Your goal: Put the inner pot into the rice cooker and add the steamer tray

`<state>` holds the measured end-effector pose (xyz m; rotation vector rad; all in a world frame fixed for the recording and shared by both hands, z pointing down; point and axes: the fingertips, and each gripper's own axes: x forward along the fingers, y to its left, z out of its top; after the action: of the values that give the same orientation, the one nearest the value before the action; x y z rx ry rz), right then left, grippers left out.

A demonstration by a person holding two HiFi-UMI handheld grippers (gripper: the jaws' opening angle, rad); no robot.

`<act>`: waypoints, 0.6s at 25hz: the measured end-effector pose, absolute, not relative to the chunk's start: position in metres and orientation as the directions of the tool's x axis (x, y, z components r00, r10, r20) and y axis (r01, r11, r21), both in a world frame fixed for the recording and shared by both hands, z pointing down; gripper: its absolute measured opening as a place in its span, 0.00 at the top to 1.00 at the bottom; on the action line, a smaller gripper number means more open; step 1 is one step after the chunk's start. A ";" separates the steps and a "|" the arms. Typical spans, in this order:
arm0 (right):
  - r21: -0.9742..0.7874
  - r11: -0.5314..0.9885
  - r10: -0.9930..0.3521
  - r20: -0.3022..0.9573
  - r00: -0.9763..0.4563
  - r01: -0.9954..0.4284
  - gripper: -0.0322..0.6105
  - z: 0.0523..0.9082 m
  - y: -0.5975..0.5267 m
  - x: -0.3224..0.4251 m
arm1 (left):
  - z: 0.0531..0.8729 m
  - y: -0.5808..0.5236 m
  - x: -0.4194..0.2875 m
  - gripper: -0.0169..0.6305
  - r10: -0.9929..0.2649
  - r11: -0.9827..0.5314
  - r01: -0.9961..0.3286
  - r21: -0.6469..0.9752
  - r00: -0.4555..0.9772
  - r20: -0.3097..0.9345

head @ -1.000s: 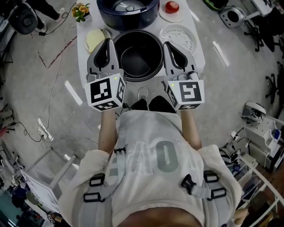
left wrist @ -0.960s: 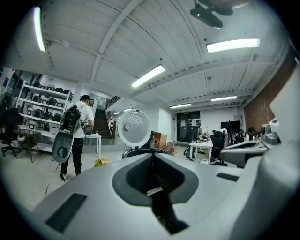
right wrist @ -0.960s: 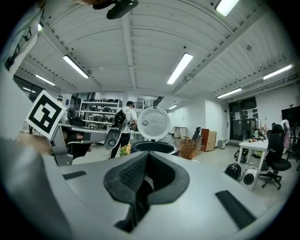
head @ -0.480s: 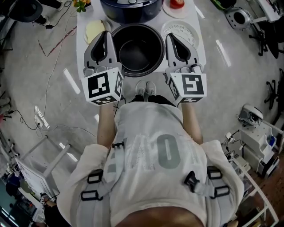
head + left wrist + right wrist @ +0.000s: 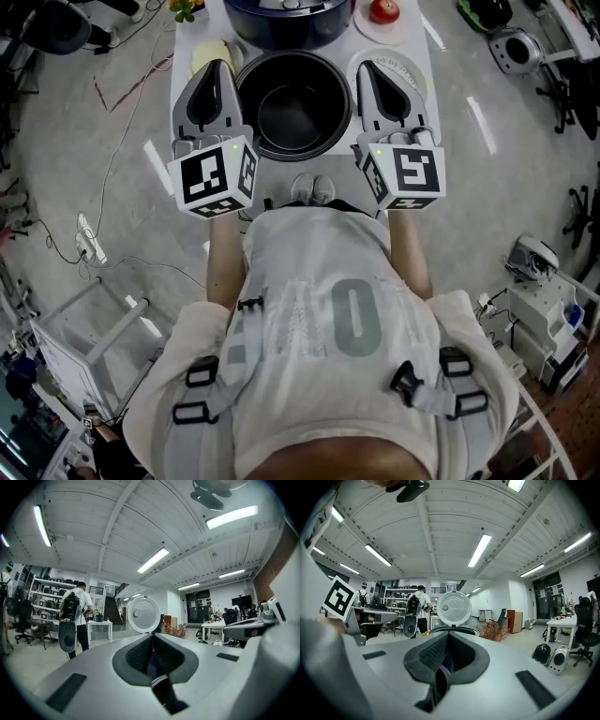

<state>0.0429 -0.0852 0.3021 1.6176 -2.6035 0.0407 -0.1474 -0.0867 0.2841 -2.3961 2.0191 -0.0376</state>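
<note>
The black inner pot (image 5: 293, 105) hangs between my two grippers in front of the dark blue rice cooker (image 5: 291, 19), above the white table's (image 5: 427, 117) near end. My left gripper (image 5: 217, 73) is shut on the pot's left rim. On the opposite rim my right gripper (image 5: 370, 71) is shut the same way. In each gripper view a thin dark strip of rim shows between the closed jaws, for the left gripper (image 5: 151, 640) and the right gripper (image 5: 447, 641). The white perforated steamer tray (image 5: 411, 67) lies on the table, partly under the right gripper. The cooker's round white lid (image 5: 143, 614) stands open.
A pale yellow item (image 5: 204, 54) lies left of the cooker, and a red fruit on a plate (image 5: 384, 11) sits at the back right. Flowers (image 5: 186, 7) stand at the back left. A person with a backpack (image 5: 75, 613) stands beyond the table. Cables cross the floor (image 5: 103, 150).
Both grippers, with the pot between them, have shifted a little forward toward the cooker; the right gripper now covers more of the steamer tray. Both stay shut.
</note>
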 end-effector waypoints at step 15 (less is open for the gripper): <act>-0.326 0.506 -0.832 0.059 -0.552 -0.798 0.40 0.311 -0.103 0.050 | 0.296 -0.106 -0.162 0.50 -0.965 -0.246 -0.927 0.282 0.261 0.015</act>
<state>0.0500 -0.1034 0.3106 1.5299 -2.8160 0.5193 -0.1619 -0.1060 0.2964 -2.6707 2.0492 0.2745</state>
